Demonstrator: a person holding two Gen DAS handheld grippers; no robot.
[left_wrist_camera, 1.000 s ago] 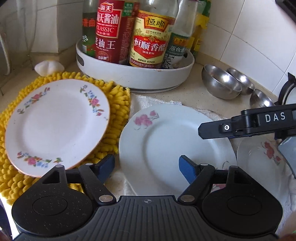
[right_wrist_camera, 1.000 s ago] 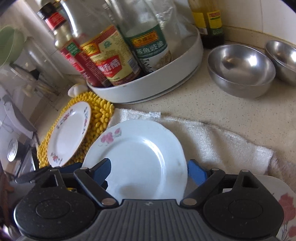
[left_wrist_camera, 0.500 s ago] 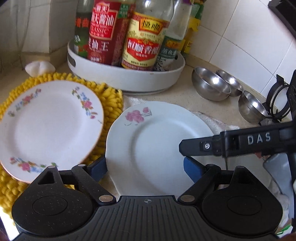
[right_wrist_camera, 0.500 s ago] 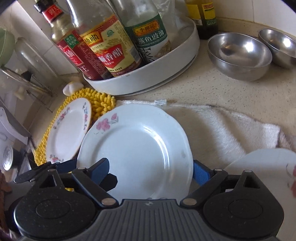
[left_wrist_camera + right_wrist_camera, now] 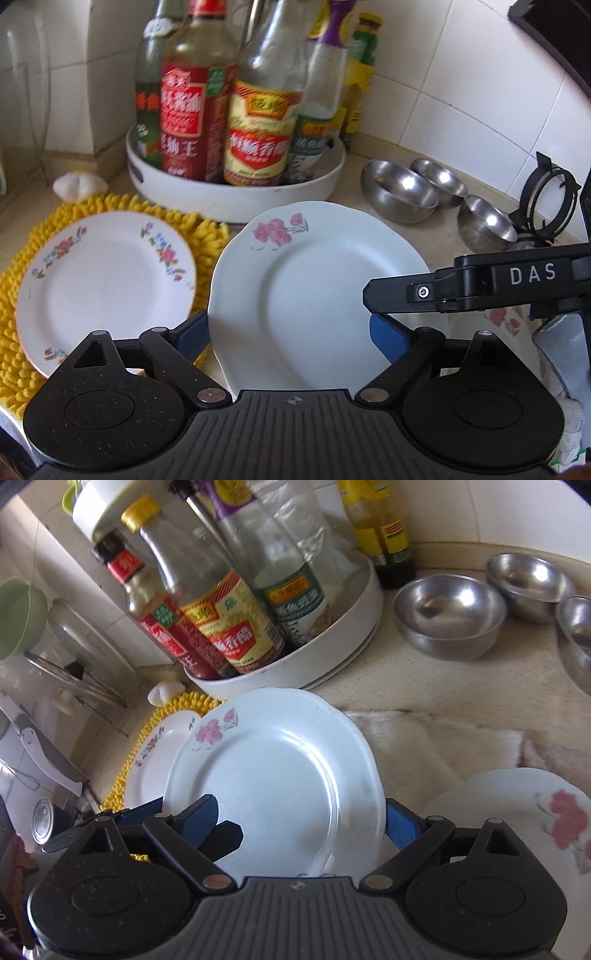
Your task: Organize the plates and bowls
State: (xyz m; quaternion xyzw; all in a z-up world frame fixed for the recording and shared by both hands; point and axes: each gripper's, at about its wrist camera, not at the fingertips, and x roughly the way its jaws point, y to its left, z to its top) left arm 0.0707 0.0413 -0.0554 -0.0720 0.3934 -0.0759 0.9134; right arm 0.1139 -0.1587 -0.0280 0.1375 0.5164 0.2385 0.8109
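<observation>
A white plate with a pink flower (image 5: 314, 295) (image 5: 280, 775) hangs tilted above the counter, wedged between my two grippers. The left gripper (image 5: 290, 334) stands wide, its left pad against the plate's left rim. The right gripper (image 5: 299, 821) is also wide, its right pad against the plate's right rim. Each gripper's inner finger lies over the plate's face, and the two cross near its middle. A floral plate (image 5: 103, 280) (image 5: 155, 757) rests on a yellow mat (image 5: 22, 350) at the left. A third plate with a red flower (image 5: 517, 812) lies at the right.
A white tray (image 5: 236, 195) of sauce bottles stands just behind the plates. Three steel bowls (image 5: 402, 192) (image 5: 450, 616) sit at the back right, beside a black wire ring (image 5: 546, 206). A pale towel (image 5: 443, 746) covers the counter under the lifted plate.
The pink-flower plate has come up off the towel with both grippers and shifted left, so its rim now overlaps the floral plate in the right wrist view. The left jaws stand wider.
</observation>
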